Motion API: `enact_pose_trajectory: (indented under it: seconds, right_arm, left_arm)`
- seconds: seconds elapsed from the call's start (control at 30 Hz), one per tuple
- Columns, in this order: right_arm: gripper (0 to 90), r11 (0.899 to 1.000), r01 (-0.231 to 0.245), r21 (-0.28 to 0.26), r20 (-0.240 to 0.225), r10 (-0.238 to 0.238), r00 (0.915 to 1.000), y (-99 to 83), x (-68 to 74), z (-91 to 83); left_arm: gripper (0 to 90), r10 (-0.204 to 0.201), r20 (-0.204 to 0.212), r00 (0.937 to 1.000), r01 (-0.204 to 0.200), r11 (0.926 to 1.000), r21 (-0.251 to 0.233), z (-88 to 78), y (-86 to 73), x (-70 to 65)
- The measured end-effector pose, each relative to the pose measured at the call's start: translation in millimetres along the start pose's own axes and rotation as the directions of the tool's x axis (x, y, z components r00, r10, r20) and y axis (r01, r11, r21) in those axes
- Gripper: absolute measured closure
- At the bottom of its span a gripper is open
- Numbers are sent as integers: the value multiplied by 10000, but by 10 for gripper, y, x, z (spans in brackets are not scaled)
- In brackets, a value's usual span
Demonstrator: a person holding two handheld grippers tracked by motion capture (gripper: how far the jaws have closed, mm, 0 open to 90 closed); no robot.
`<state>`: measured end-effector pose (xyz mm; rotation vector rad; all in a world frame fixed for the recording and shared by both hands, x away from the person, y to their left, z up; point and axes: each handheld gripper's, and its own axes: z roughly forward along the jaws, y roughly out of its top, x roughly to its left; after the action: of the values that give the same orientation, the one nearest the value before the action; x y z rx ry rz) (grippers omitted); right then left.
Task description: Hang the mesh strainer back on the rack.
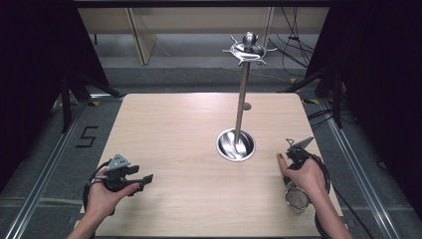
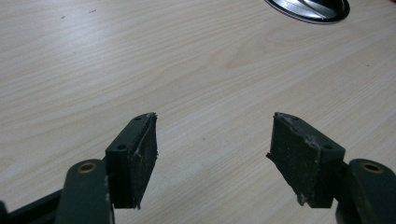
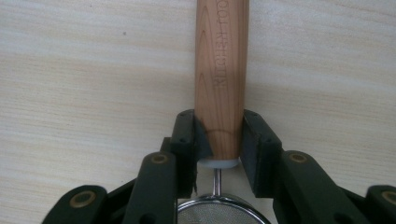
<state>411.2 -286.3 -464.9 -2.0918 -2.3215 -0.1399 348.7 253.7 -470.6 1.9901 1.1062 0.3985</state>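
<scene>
A: Start at the near edge. What does the right gripper (image 3: 219, 154) have?

B: Its jaws press both sides of a wooden handle (image 3: 221, 79), right at the end where a thin wire leads to a round mesh strainer head (image 3: 219, 212). In the high view the strainer (image 1: 296, 198) lies on the pale wooden table (image 1: 174, 134), near its front right corner, under the person's right hand (image 1: 304, 175).

A: And the stand, as a landmark?

B: The strainer is in front of and to the right of the stand's round steel base (image 1: 236, 144), close but apart from it.

A: The left gripper (image 2: 212, 154)?

B: Jaws wide, nothing between them, just bare wood grain. It sits well to the left of the base, near the front edge, in the left hand (image 1: 107, 191).

A: Farther back?

B: A steel pole (image 1: 242, 94) rises from the base to a ring of hooks (image 1: 248, 50). Beyond the table are grey floor, cables to the right of the pole, a pale wood frame, and dark curtains on both sides.
</scene>
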Motion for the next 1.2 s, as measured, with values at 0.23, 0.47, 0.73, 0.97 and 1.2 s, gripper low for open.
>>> enact_pose_trajectory:
  seconds: [0.23, 0.47, 0.73, 0.97, 1.2]
  right_arm:
    - [693, 9945, -743, -739, -484, 708, 9963, -31, 38, -61]
    - [693, 9902, -506, -1302, -690, 419, 9967, -91, 40, -137]
    - [693, 9764, -106, -2158, -747, -57, 9972, -173, -11, -241]
    - [693, 9521, -225, -3050, -993, -83, 9950, -228, 21, -317]
    - [693, 9057, 1004, -4119, -514, -1331, 9898, -263, -17, -364]
  left_arm:
    - [311, -209, -43, 9998, 208, 9996, -195, -9, -1, -8]
    - [311, -388, 25, 9992, 389, 9986, -354, -7, -4, -17]
    - [311, -400, 28, 9992, 401, 9985, -365, -8, -5, -15]
    - [311, -423, 52, 9991, 425, 9985, -348, -6, -4, -15]
    - [311, -418, 47, 9991, 419, 9985, -346, -8, -4, -12]
